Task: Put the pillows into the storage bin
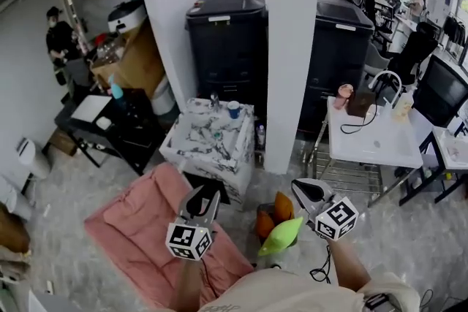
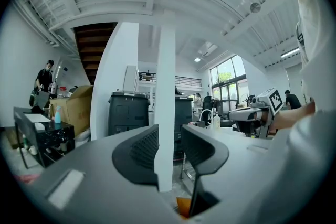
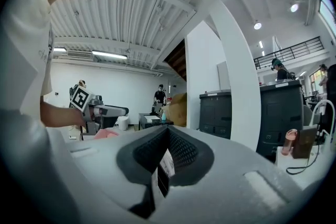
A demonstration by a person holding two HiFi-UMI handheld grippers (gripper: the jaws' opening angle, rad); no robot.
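Note:
In the head view a lime-green pillow [image 1: 280, 236] hangs just under my right gripper [image 1: 305, 191]. The right gripper view shows that gripper [image 3: 167, 152] shut on a white printed tag [image 3: 164, 165], which looks like the pillow's label. Orange pillows [image 1: 274, 214] sit in a dark bin [image 1: 258, 232] on the floor right beside the green one. My left gripper [image 1: 202, 199] hovers level over the edge of a pink cushion [image 1: 139, 230]. Its jaws [image 2: 169, 152] stand apart with nothing between them, and a bit of orange [image 2: 184, 207] shows below.
A marble-patterned low table [image 1: 191, 157] with cups stands ahead, with a white column [image 1: 292, 47] and two tall black bins [image 1: 227, 40] behind it. A white table [image 1: 373, 142] is at the right, a black stand [image 1: 110, 128] at the left. People stand in the background.

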